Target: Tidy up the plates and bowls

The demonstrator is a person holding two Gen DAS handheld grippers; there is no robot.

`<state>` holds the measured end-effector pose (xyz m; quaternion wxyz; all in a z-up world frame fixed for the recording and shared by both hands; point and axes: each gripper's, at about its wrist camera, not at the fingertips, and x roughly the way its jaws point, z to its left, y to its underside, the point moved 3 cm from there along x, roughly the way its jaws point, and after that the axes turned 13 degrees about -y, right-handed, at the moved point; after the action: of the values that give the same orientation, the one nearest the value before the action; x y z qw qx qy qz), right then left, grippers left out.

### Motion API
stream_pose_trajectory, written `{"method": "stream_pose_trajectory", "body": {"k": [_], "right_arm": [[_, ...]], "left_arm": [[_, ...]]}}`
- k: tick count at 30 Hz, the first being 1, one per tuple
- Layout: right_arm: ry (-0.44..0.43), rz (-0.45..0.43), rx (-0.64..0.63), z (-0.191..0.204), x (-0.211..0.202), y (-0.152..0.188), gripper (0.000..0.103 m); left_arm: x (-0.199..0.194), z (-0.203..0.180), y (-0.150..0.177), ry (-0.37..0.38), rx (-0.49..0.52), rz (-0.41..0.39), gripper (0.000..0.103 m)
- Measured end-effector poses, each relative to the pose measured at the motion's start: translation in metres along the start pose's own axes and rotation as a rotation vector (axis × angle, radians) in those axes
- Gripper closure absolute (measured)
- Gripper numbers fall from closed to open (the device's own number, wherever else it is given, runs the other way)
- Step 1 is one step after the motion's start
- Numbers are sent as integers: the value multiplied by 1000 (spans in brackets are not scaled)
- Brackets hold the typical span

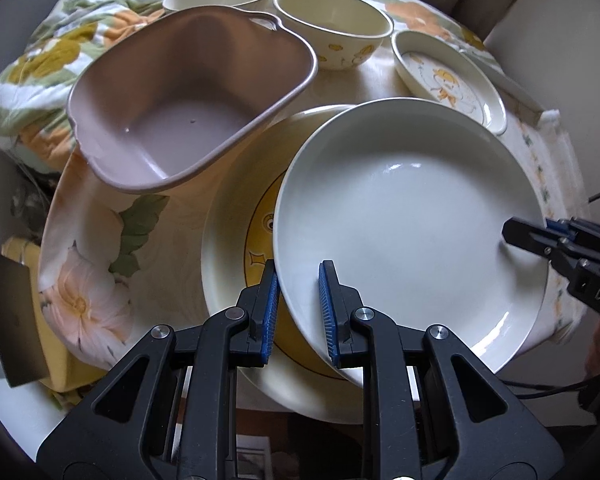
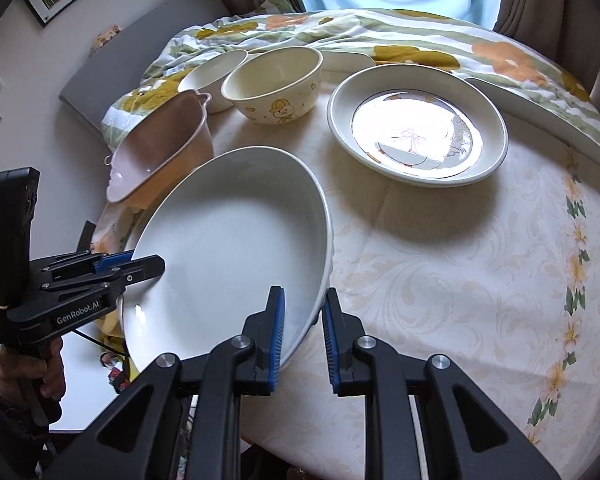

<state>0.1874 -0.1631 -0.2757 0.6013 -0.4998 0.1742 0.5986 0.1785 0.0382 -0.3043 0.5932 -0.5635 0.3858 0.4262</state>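
While the white plate (image 1: 408, 220) is held tilted above the yellow-patterned plate (image 1: 236, 248), its rim is straddled by the fingers of the left gripper (image 1: 299, 312) and the right gripper (image 2: 303, 336), neither visibly clamped. Two bowls (image 2: 274, 84), a pink basin (image 1: 188, 96) and another plate (image 2: 416, 124) are left unstacked on the tabletop (image 2: 440, 280).

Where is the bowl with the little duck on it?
In the right wrist view, the duck bowl sits at the table's far side, between a white bowl and the bow-patterned plate.
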Motion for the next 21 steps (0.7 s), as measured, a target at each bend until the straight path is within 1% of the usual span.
{"method": "stream_pose_trajectory", "body": {"k": [5,10,11,13,17,21], "right_arm": [[20,0,-8,3,5,2,86],[62,14,-44,9,10,4,86],[71,18,-55,11,12,4,86],[93,27,-79,14,15,6,86],[117,34,-85,14,18,8,86],[150,40,-99,18,21,8,86]], "left_arm": [[1,-5,0,-54,33,-19,86],[-3,-12,2,-163,95,-62,86],[-4,-15,2,-199,113,-74,86],[-5,-17,3,-234,132,-88,86],[-7,-23,4,-277,164,-104,86],[-9,-24,8,-305,184,-114,86]]}}
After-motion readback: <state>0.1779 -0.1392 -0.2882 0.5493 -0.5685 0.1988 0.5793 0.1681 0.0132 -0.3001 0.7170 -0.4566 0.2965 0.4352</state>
